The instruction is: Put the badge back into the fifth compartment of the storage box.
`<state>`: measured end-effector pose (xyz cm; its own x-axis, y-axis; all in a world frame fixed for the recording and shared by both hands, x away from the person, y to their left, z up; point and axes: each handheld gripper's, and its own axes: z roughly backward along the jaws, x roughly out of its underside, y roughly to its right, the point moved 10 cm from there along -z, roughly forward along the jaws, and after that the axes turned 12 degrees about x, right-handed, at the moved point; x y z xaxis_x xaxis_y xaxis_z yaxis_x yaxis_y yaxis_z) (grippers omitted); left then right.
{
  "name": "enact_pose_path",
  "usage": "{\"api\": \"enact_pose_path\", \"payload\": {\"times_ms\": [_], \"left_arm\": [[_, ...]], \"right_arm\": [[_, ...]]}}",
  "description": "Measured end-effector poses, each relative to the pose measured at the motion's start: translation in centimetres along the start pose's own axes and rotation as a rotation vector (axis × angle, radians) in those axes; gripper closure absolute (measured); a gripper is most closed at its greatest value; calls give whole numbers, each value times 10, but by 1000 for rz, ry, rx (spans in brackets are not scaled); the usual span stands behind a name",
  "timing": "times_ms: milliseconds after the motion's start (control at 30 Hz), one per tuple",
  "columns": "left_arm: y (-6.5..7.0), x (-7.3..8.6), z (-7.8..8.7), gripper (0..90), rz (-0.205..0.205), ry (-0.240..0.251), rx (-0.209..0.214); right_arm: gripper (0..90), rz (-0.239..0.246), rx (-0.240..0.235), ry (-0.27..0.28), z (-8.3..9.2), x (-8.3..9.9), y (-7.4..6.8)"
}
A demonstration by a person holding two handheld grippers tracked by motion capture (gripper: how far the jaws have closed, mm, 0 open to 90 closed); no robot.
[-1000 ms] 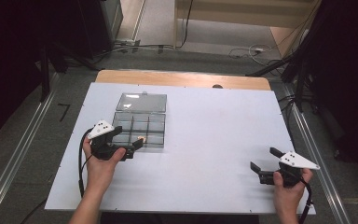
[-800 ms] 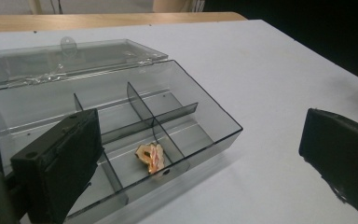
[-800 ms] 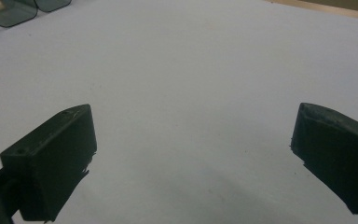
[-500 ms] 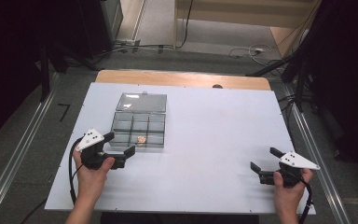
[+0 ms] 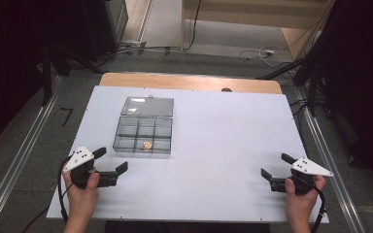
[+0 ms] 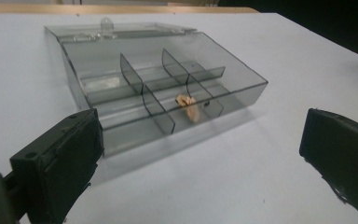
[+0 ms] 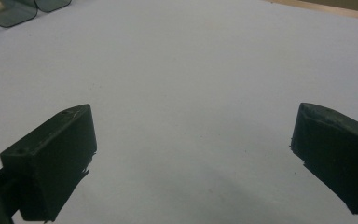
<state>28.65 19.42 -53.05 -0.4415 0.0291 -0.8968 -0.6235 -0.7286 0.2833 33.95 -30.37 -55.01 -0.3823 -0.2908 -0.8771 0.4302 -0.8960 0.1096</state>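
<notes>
A clear grey compartment box lies on the white table with its lid folded open behind it. A small tan piece rests in the middle compartment of the near row, and shows again as the tan piece inside the box. My left gripper stands open in front of the box, to its left, and touches nothing. Its jaws are wide apart in the left gripper view. My right gripper is open over bare table at the near right.
A wooden strip runs along the table's far edge. Metal rails flank both sides, and cables lie on the floor beyond. A corner of the box shows at the top left of the right gripper view.
My left gripper has drawn back from the box toward the near left edge, leaving the tan piece in its compartment. The right gripper has stayed still.
</notes>
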Motion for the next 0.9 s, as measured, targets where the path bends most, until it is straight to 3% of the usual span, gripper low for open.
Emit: {"api": "enact_pose_path", "payload": {"times_ms": [133, 300, 400, 500, 633, 800, 900], "left_arm": [[-8, 10, 6, 0, -6, -13, -19], [-21, 22, 14, 0, -75, -62, -66], [-25, 20, 19, 0, -65, -26, -54], [-35, 23, 27, 0, -77, -42, -101], [-41, 20, 35, 0, -24, 22, -82], [-37, 20, 36, 0, -54, 58, -62], [-38, 19, 39, 0, -33, 97, -73]], "right_arm": [[0, 2, 0, 2, 0, 0, 1], [0, 3, 0, 5, 0, 0, 1], [0, 3, -2, 7, 0, 0, 1], [0, -7, -3, 5, 0, 0, 1], [0, -9, -4, 6, 0, 0, 2], [0, -13, -3, 7, 0, 0, 2], [0, -16, 0, 8, 0, 0, 3]]}}
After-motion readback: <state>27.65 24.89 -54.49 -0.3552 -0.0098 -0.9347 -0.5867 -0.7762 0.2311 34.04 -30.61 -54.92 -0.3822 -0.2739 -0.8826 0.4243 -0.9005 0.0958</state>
